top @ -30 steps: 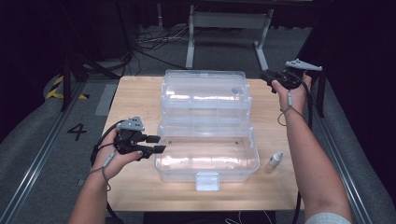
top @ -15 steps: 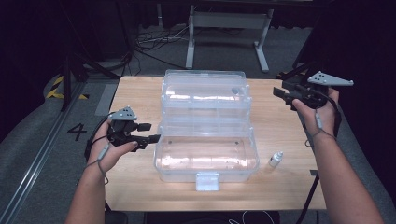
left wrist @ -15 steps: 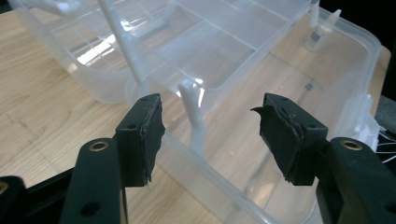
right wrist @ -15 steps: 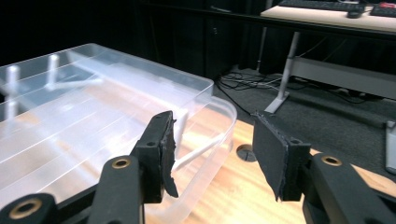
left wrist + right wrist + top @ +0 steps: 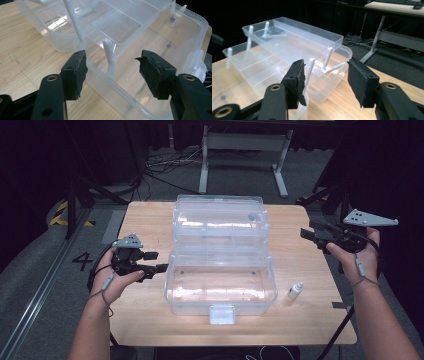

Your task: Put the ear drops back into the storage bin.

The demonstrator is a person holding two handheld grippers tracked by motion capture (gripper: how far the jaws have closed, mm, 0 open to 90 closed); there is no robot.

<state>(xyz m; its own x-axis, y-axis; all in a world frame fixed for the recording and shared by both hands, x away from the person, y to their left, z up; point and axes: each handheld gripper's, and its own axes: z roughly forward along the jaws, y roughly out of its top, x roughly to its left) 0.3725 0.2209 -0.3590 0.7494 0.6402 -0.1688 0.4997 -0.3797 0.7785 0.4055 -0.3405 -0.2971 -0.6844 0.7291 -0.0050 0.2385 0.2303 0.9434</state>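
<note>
A clear plastic box (image 5: 220, 292) with fold-out trays stands open in the middle of the wooden table (image 5: 145, 220). My left gripper (image 5: 156, 261) sits at the box's left end and points at it. Its jaws have just been opening and are open, with the box's rim (image 5: 100, 72) and a white hinge arm (image 5: 110, 57) just beyond the pads. My right gripper (image 5: 307, 229) hovers to the right of the upper tray (image 5: 220, 220), clear of it. Its jaws (image 5: 325, 75) have also just been opening and hold nothing.
A small dropper bottle (image 5: 295, 290) stands on the table right of the box, also seen through the box wall as the bottle (image 5: 173, 18). The box's latch (image 5: 221, 314) faces the near edge. Dark floor, cables and a table frame (image 5: 240, 150) lie beyond.
My right gripper has moved away from the upper tray's right end, out to the right and nearer the person. Both grippers' jaws stand wider than before. The left hand has barely shifted.
</note>
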